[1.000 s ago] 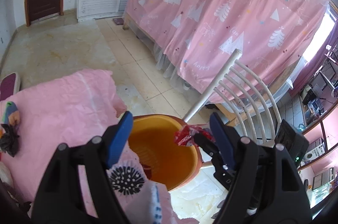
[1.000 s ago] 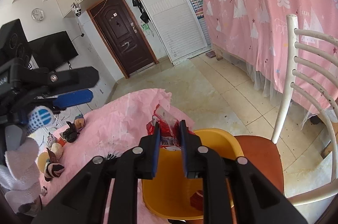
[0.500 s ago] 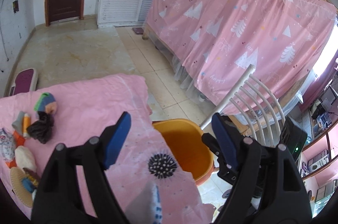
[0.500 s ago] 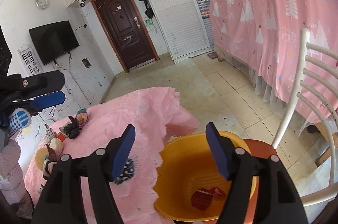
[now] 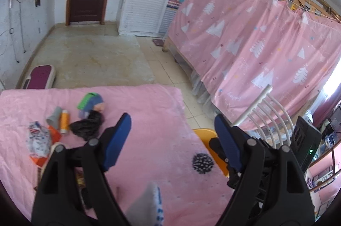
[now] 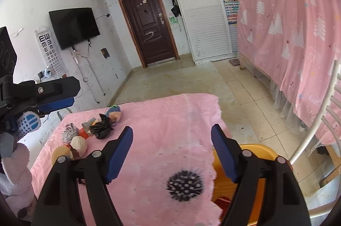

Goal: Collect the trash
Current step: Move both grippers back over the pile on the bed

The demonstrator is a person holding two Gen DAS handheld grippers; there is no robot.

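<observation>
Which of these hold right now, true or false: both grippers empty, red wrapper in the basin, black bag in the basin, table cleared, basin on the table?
1. Both the left gripper and right gripper have open, empty jaws. True.
2. A red wrapper lies in the orange basin. True.
3. The black bag is in the basin. False: it lies on the pink tablecloth.
4. The table is cleared. False: litter remains near the bag.
5. The basin sits on the table. False: it is past the table's edge.
</observation>
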